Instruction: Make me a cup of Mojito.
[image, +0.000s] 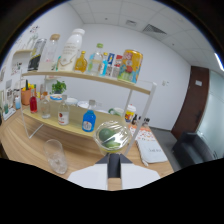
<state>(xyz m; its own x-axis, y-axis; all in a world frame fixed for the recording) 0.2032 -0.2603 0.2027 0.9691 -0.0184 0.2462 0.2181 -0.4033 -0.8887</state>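
My gripper (114, 169) shows as two dark fingers (109, 167) close together at the bottom of the view. They are shut on the lower edge of a clear round container (113, 135) holding green pieces, which is raised just ahead of them. An empty clear glass (55, 156) stands on the wooden table (30, 142), to the left of the fingers and apart from the held container. Beyond stands a two-level shelf (90, 77) with bottles, among them a small blue-labelled bottle (89, 121) on the lower level.
The upper shelf carries a tall white bottle (72, 47), a yellow can (131, 65) and several other bottles. A red bottle (33, 102) and a small green plant (59, 87) sit lower left. A booklet (150, 147) lies to the right, with a dark chair (192, 150) beyond.
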